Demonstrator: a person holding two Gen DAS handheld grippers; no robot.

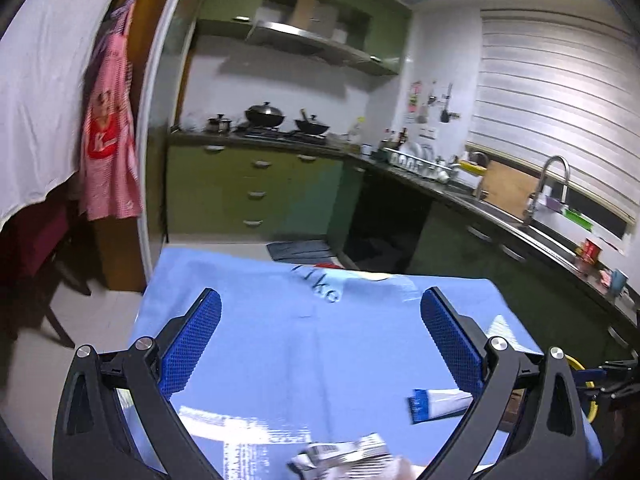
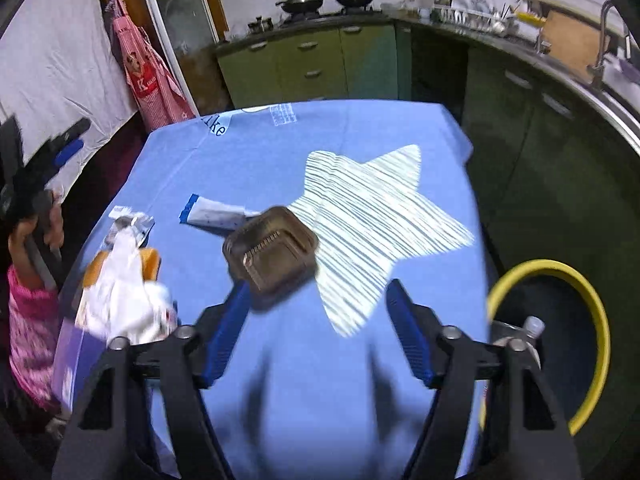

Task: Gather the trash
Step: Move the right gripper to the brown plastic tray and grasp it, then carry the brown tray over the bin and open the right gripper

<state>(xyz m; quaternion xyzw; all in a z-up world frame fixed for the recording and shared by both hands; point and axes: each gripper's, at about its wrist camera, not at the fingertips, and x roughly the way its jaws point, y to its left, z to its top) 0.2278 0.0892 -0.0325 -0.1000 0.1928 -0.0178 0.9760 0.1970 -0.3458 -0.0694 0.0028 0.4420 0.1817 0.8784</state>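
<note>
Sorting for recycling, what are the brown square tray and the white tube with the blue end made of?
Brown tray: likely thin molded plastic, glossy, with ribbed pressed contours. White tube: probably soft plastic or laminate, with a flat crimped blue end; blur leaves it uncertain.

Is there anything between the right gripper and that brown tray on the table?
Nothing visible. The brown tray lies just ahead of the open right gripper, near its left finger, with only bare tablecloth between them.

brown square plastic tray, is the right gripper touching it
Cannot tell: in the right wrist view the brown square plastic tray overlaps the open right gripper's left fingertip, blurred.
</note>
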